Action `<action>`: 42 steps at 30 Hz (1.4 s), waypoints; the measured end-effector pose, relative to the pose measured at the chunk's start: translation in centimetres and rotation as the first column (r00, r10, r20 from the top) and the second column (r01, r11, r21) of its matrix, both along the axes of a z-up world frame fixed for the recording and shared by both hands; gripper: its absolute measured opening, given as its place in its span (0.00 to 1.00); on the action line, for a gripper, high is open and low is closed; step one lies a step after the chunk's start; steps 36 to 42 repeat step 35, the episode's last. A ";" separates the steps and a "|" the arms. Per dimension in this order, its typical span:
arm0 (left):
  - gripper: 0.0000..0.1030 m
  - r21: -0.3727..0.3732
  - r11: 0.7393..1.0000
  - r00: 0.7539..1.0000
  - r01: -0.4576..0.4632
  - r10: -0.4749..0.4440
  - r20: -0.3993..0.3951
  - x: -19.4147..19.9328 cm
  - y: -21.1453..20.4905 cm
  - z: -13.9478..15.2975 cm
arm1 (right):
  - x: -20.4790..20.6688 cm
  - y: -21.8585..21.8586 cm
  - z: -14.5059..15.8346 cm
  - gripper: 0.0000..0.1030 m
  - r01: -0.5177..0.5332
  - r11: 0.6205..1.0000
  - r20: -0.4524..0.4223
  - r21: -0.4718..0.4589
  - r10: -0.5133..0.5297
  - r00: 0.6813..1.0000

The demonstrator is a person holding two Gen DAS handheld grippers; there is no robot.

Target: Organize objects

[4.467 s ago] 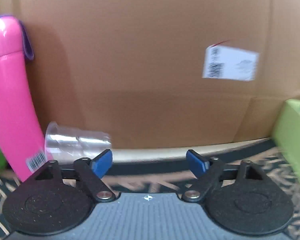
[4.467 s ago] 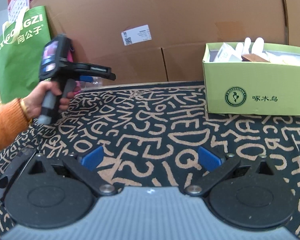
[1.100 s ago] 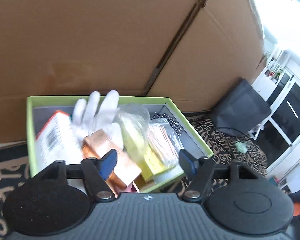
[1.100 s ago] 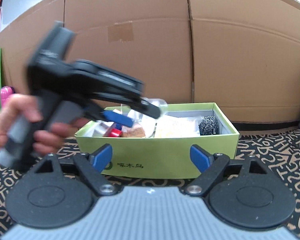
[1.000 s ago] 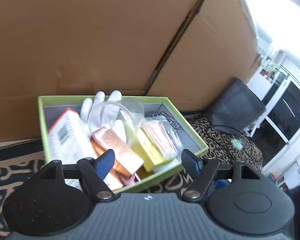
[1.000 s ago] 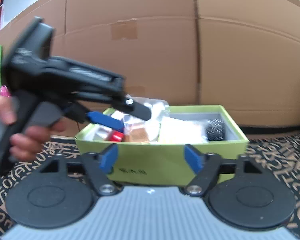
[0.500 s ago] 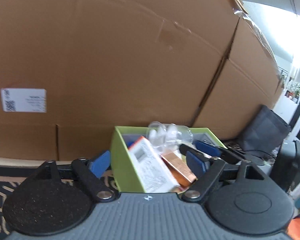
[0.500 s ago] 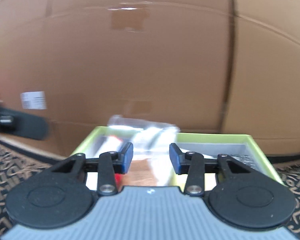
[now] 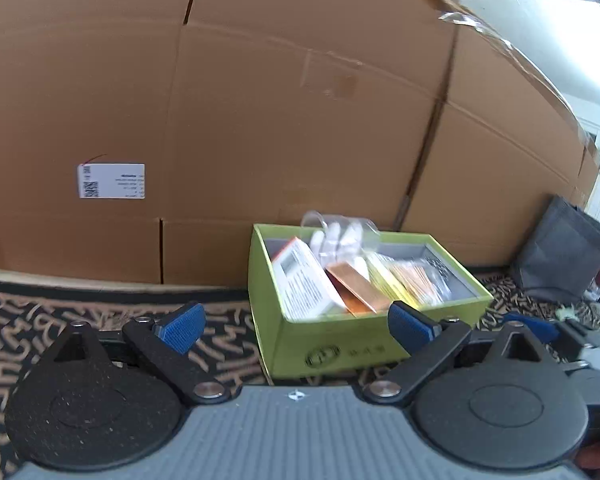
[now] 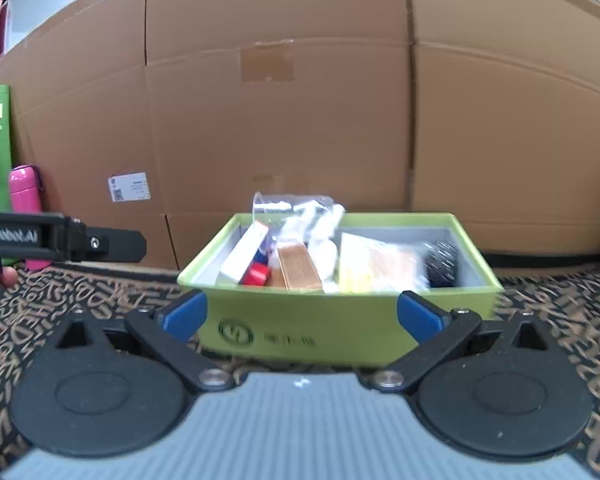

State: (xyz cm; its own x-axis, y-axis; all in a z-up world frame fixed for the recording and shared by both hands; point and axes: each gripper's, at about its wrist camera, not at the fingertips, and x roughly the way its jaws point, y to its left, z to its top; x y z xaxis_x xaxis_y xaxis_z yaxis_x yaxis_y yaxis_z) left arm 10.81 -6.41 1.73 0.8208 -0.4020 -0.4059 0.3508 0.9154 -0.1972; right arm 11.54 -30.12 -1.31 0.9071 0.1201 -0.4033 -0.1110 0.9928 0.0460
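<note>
Clear cup (image 10: 270, 206) now inside box (image 10: 340, 332)

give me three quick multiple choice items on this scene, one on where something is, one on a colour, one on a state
1. Where is the clear plastic cup?
A. on the carpet
B. on top of the items in the green box
C. held in the left tongs

2. What colour is the bottle by the cardboard wall?
A. pink
B. blue
C. white

3. How do the right tongs stand?
A. shut on the cup
B. shut on nothing
C. open and holding nothing

Answers:
1 B, the cup pokes up from the pile at the back of the box.
2 A, its body is bright pink.
3 C, the blue pads sit wide apart with only the box front showing between them.
</note>
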 end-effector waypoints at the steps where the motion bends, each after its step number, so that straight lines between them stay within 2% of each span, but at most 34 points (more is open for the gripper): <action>1: 1.00 0.010 1.000 1.000 -0.002 0.002 0.001 -0.9 -0.2 0.0 | -1.2 -0.2 0.2 1.00 0.002 1.000 -0.004 -0.009 -0.002 1.000; 6: 1.00 0.070 0.998 0.999 0.007 -0.005 -0.033 -3.9 -1.9 -0.6 | -6.1 0.1 0.5 1.00 0.075 0.993 -0.014 -0.088 -0.077 0.997; 11: 1.00 0.160 0.986 0.993 -0.043 0.059 -0.098 -4.7 -3.4 -2.1 | -8.5 -0.7 -0.3 1.00 0.116 0.991 -0.044 -0.072 -0.119 0.992; 18: 1.00 0.256 0.954 0.982 -0.156 0.177 -0.062 -5.1 -4.3 -3.3 | -9.3 -0.9 -1.3 1.00 0.131 0.989 -0.065 -0.073 -0.136 0.989; 26: 1.00 0.280 0.944 0.976 -0.175 0.204 -0.077 -4.6 -4.5 -3.7 | -8.7 -0.9 -2.0 1.00 0.127 0.991 -0.089 -0.043 -0.131 0.987; 32: 1.00 0.253 0.955 0.980 -0.153 0.180 -0.086 -4.4 -4.3 -4.1 | -8.2 -0.5 -2.4 1.00 0.119 0.992 -0.101 -0.037 -0.122 0.987; 42: 1.00 0.255 0.954 0.977 -0.158 0.188 -0.098 -4.2 -4.4 -4.2 | -8.0 -0.3 -2.4 1.00 0.116 0.993 -0.105 -0.034 -0.119 0.987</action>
